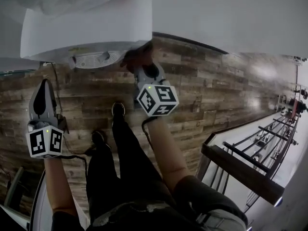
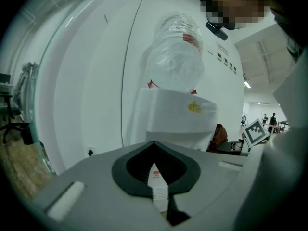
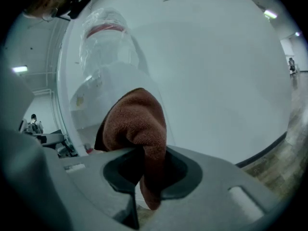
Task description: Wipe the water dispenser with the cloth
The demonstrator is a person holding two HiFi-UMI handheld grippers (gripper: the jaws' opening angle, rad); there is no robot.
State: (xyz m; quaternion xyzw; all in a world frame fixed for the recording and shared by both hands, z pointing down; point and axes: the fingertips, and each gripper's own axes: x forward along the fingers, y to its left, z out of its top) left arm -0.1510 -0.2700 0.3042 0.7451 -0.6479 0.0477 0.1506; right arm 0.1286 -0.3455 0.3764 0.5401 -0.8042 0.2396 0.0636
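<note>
The white water dispenser (image 1: 91, 28) fills the upper left of the head view, with a clear bottle (image 2: 175, 57) on top. My right gripper (image 1: 145, 67) is shut on the brown cloth (image 1: 136, 57), which presses against the dispenser's lower right corner. In the right gripper view the cloth (image 3: 137, 129) bulges out over the jaws, with the dispenser (image 3: 96, 95) just behind it. My left gripper (image 1: 44, 84) hangs off to the left, below the dispenser and apart from it, shut with nothing held. From the left gripper view the dispenser (image 2: 173, 119) stands straight ahead and the cloth (image 2: 219, 136) shows at its right side.
Wood-plank floor (image 1: 216, 95) lies below, with my legs and shoes (image 1: 118, 109) in the middle. A dark cable (image 1: 60, 105) runs down the floor on the left. A metal rack (image 1: 260, 148) stands at the right. A white wall (image 1: 226, 13) backs the dispenser.
</note>
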